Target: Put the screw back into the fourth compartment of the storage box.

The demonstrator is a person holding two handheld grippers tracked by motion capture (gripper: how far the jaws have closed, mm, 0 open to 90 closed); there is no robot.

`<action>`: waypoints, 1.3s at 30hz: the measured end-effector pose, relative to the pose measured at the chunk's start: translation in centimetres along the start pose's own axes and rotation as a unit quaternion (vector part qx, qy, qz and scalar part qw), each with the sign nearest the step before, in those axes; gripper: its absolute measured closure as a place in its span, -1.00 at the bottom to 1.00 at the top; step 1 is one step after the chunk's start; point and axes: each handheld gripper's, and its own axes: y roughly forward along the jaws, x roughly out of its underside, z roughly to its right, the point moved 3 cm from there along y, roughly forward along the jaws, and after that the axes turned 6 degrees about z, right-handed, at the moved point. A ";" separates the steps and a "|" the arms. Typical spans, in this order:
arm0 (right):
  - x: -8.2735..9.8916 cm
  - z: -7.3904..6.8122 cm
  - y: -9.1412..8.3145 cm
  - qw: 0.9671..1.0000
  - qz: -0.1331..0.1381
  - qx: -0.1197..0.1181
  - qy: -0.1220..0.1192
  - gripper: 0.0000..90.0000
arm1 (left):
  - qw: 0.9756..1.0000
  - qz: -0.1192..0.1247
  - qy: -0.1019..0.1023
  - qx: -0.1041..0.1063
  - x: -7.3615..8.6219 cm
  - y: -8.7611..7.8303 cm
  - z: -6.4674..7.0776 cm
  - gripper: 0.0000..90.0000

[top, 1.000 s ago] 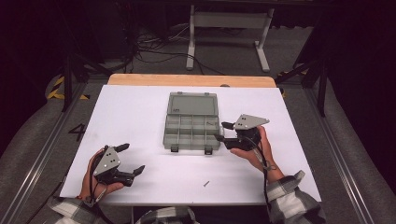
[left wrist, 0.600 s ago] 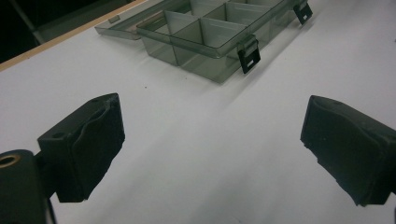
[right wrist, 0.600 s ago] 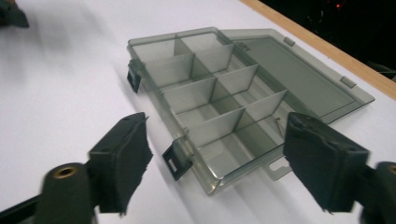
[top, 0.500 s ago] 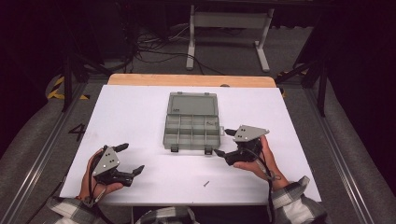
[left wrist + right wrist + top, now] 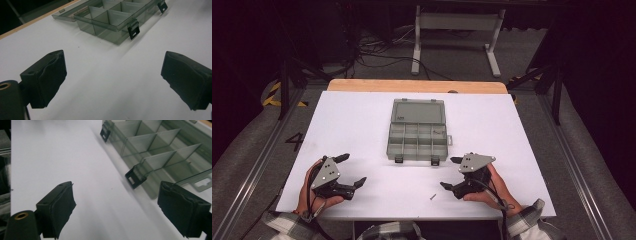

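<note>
Two grippers rest at the near edge of the white bench [image 5: 362, 120]: the left gripper [image 5: 349, 171] with its jaws spread on nothing, the right gripper [image 5: 453, 173] with jaws that have just been opening, now wide apart and bare. A small dark screw [image 5: 432, 197] lies just beside the right gripper. Farther in, mid-bench, sits the clear compartment box [image 5: 417, 130], lid laid back flat, two black latches [image 5: 133, 29] facing the person. Beyond the bench's wooden far strip [image 5: 417, 86], grey carpet floor [image 5: 452, 55] carries loose cables [image 5: 367, 55] and a white metal stand [image 5: 457, 30] in a dark room.
</note>
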 end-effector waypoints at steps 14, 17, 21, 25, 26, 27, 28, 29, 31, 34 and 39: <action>1.6 -2.1 2.0 0.998 -0.036 -0.059 -0.012 -0.45 | 1.000 -0.001 0.000 0.000 0.0 0.0 0.0 -0.85; 1.7 -2.4 2.4 0.997 -0.031 -0.065 -0.013 -0.24 | 1.000 -0.001 0.000 0.000 0.0 0.0 0.0 -0.85; 1.8 -3.2 3.1 0.995 -0.040 -0.089 -0.021 -0.12 | 1.000 -0.003 0.002 0.000 0.0 0.0 0.0 -0.85; 1.7 -3.4 3.3 0.994 -0.039 -0.096 -0.019 -0.02 | 1.000 -0.004 0.001 0.000 0.0 0.1 0.0 -0.85; 1.6 -3.4 3.4 0.995 -0.038 -0.096 -0.018 0.03 | 1.000 -0.005 0.003 0.001 0.0 0.1 0.0 -0.85; 1.6 -3.3 3.5 0.994 -0.037 -0.099 -0.018 0.10 | 1.000 -0.005 0.001 0.001 0.1 0.1 0.1 -0.85; 1.6 -3.4 3.6 0.994 -0.035 -0.106 -0.015 0.17 | 1.000 -0.005 0.002 0.001 0.1 0.1 0.1 -0.85; 1.5 -3.4 3.7 0.993 -0.035 -0.110 -0.019 0.24 | 1.000 -0.005 0.002 0.001 0.1 0.1 0.1 -0.85; 1.3 -3.6 3.9 0.992 -0.035 -0.117 -0.021 0.31 | 1.000 -0.005 0.002 0.002 0.1 0.2 0.0 -0.85; 1.1 -3.8 4.2 0.991 -0.038 -0.128 -0.030 0.46 | 1.000 -0.006 0.004 0.003 0.1 0.2 0.0 -0.85; 0.9 -3.8 4.4 0.990 -0.038 -0.134 -0.023 0.74 | 1.000 -0.006 0.002 0.003 0.1 0.2 0.1 -0.85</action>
